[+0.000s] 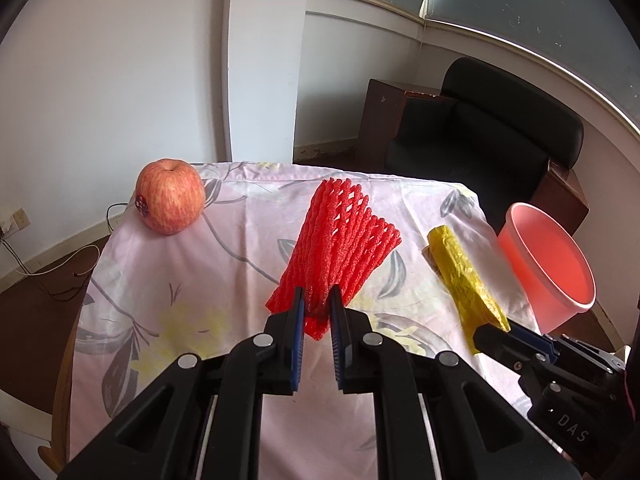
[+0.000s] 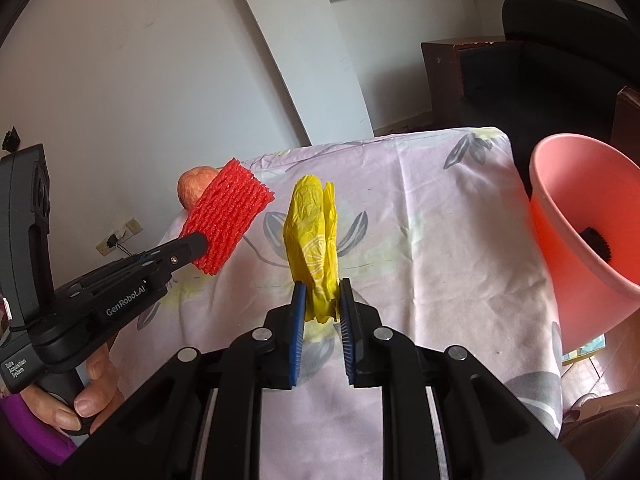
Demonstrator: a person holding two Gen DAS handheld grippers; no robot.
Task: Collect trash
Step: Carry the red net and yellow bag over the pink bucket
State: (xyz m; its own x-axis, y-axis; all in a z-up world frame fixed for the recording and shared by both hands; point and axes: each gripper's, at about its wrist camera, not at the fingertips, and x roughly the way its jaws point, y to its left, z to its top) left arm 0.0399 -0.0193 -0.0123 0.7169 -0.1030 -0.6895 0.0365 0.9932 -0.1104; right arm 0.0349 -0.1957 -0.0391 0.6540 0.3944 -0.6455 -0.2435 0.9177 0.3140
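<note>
While your left claw (image 1: 318,300) pinched the red foam fruit net (image 1: 340,244) and your right claw (image 2: 322,300) pinched the yellow wrapper (image 2: 312,232), you needed both carried squarely over the pink bin (image 2: 560,216) off the tabletop's (image 2: 440,240) right edge before letting go.

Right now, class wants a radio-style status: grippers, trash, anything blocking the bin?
Left gripper shut on red foam net. Right gripper shut on yellow wrapper. Pink bin at table's right edge, path clear; apple stays put.

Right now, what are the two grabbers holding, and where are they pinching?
The left gripper pinches the red foam net by its near end. The right gripper pinches the yellow wrapper by its near, lower end.
</note>
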